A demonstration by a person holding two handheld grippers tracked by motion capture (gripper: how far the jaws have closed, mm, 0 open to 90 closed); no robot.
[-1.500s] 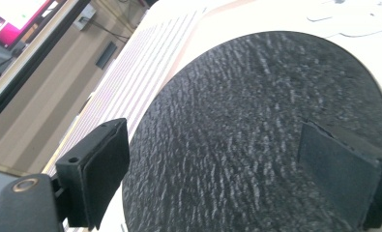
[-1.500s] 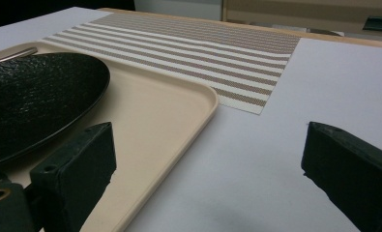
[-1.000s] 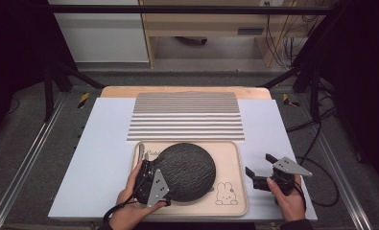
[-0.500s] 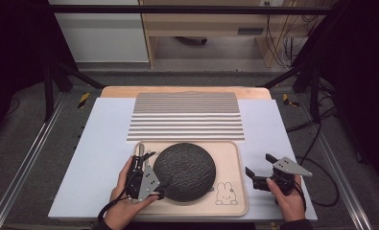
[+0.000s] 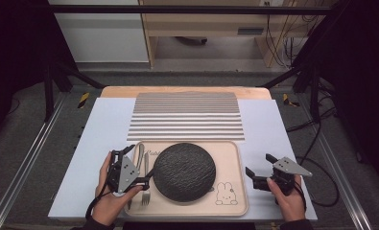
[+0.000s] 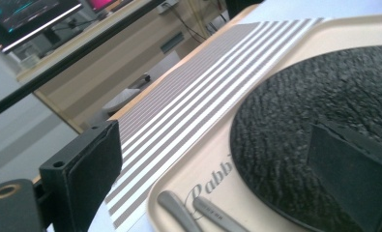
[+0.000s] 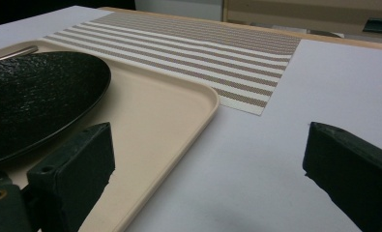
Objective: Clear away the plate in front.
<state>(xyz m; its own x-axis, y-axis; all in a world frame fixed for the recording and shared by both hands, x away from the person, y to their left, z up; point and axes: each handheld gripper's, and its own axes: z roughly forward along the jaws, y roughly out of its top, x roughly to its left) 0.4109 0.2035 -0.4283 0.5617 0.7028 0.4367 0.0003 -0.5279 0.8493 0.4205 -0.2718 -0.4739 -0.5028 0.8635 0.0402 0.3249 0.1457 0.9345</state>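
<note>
A round black textured plate [image 5: 184, 170] lies on a beige tray [image 5: 230, 158] with a rabbit drawing, near the table's front edge. A fork [image 5: 145, 191] and a spoon [image 5: 139, 152] lie on the tray's left part. My left gripper [image 5: 138, 164] hovers open over this cutlery at the plate's left rim. In the left gripper view, the left gripper [image 6: 213, 140] has one jaw off the tray and the other over the plate [image 6: 324, 96], with two metal handles [image 6: 179, 209] below. My right gripper [image 5: 260, 166] stands open and empty just right of the tray [image 7: 169, 116].
A grey-and-white striped placemat [image 5: 186, 116] lies behind the tray on the white table cover [image 5: 100, 129]. Bare white surface [image 7: 285, 159] lies under the right gripper. Black frame rails run along both sides of the table.
My left gripper has moved left, from over the plate's left rim to above the fork and spoon. The right gripper has stayed in place.
</note>
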